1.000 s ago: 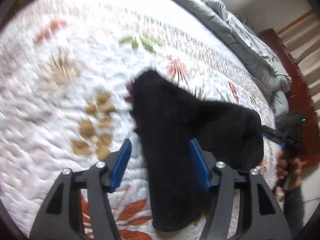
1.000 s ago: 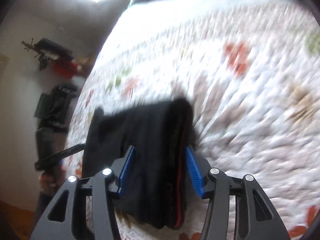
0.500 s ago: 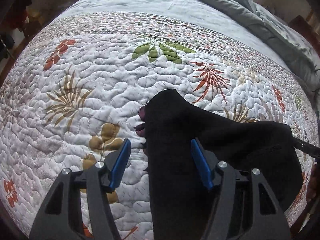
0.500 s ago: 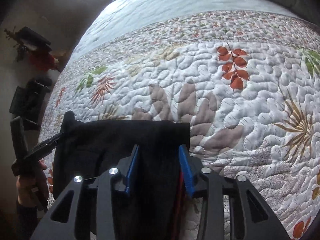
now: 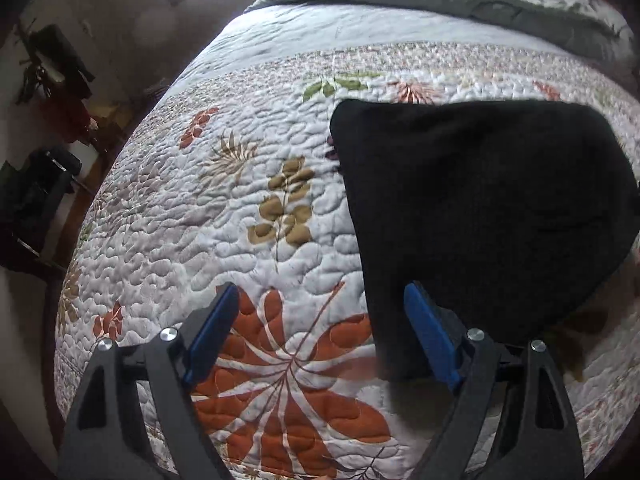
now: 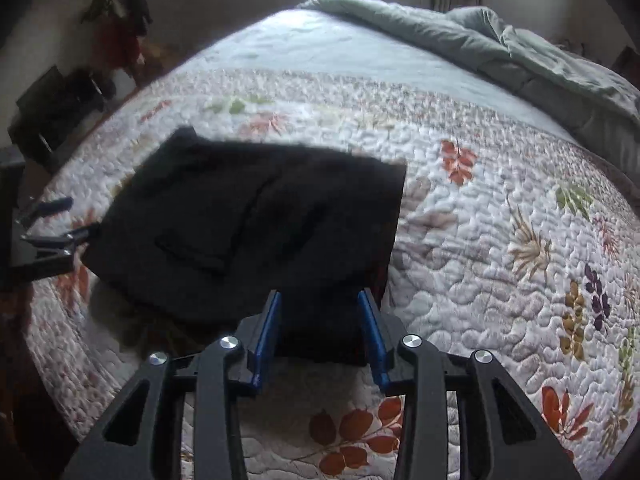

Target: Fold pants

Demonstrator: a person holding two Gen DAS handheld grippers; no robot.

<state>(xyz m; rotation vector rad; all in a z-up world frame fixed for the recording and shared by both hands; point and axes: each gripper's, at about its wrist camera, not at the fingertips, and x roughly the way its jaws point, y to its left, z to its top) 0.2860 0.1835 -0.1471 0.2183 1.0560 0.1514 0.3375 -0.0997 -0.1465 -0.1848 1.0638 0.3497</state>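
The black pants point(image 5: 480, 208) lie folded into a compact rectangle on the quilted bedspread; they also show in the right wrist view point(image 6: 256, 220). My left gripper point(image 5: 320, 332) is open and empty at the pants' near left corner, its right finger beside the fabric edge. It also shows in the right wrist view point(image 6: 56, 224) at the pants' left edge. My right gripper point(image 6: 320, 332) is open, its fingers on either side of the pants' near right corner, which lies on the bed between them.
The white floral quilt point(image 5: 248, 216) covers the bed. A rumpled grey-green duvet point(image 6: 500, 52) lies along the far side. Dark furniture point(image 5: 32, 208) stands on the floor past the bed's left edge.
Both grippers have drawn back from the pants. The right gripper's fingers have opened wider, and the pants now lie flat in a neat rectangle.
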